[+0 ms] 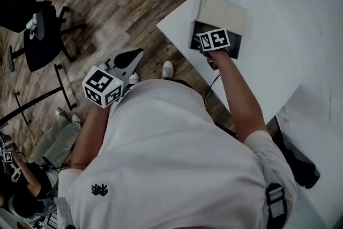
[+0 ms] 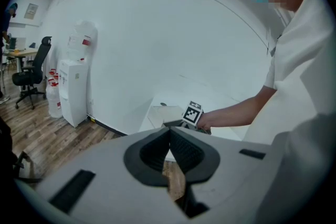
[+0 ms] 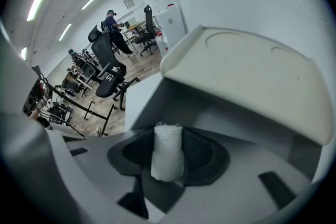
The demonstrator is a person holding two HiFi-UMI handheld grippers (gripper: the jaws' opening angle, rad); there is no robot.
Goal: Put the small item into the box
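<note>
Just at the open box (image 3: pixel 247 73), jaws grip a pouch (image 3: pixel 167 152).

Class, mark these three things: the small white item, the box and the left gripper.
small white item (image 3: pixel 167 152), right gripper view, middle of its side.
box (image 1: pixel 222 10), head view, top of its lid.
left gripper (image 2: pixel 169 129), left gripper view, where its fingertips meet.

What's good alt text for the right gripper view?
A small white bundle stands upright, gripped between the right gripper's dark fingers, just at the mouth of an open box with its lid raised above. Office chairs and wood floor lie behind, left.
</note>
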